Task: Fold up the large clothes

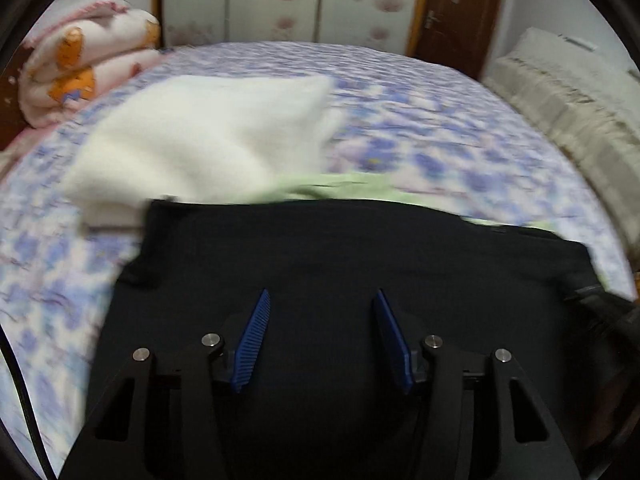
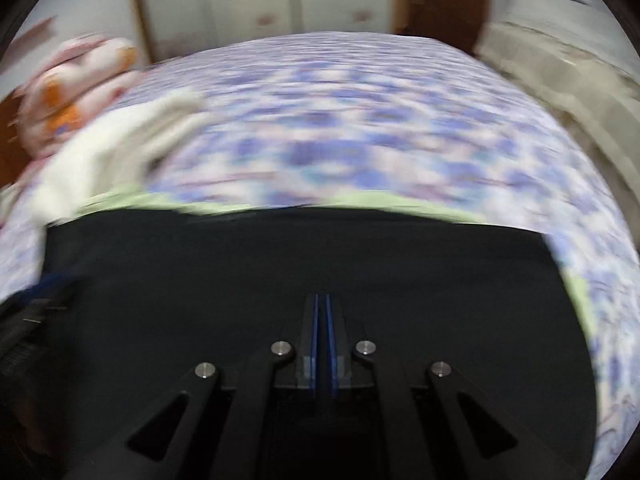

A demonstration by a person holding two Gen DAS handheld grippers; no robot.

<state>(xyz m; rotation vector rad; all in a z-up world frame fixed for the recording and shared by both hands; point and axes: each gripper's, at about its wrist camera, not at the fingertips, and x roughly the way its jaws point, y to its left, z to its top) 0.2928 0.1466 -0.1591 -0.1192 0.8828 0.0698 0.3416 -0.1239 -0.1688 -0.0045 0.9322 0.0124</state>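
Note:
A black garment (image 1: pixel 340 248) lies spread flat on the flowered bed, over a pale green garment (image 1: pixel 340 186) whose edge shows behind it. My left gripper (image 1: pixel 322 300) is open just above the black cloth, its blue pads (image 1: pixel 252 340) wide apart and holding nothing. In the right wrist view, the same black garment (image 2: pixel 280 264) fills the foreground. My right gripper (image 2: pixel 322 300) is shut with its blue pads together above the cloth; I cannot tell whether any fabric is pinched. The green edge (image 2: pixel 400 204) shows beyond.
A folded white garment (image 1: pixel 208 136) lies on the bed (image 1: pixel 460 140) behind and left, also in the right wrist view (image 2: pixel 112 152). A rolled pink blanket (image 1: pixel 88 64) sits at the far left. A beige sofa (image 1: pixel 568 100) stands to the right. Both views are motion-blurred.

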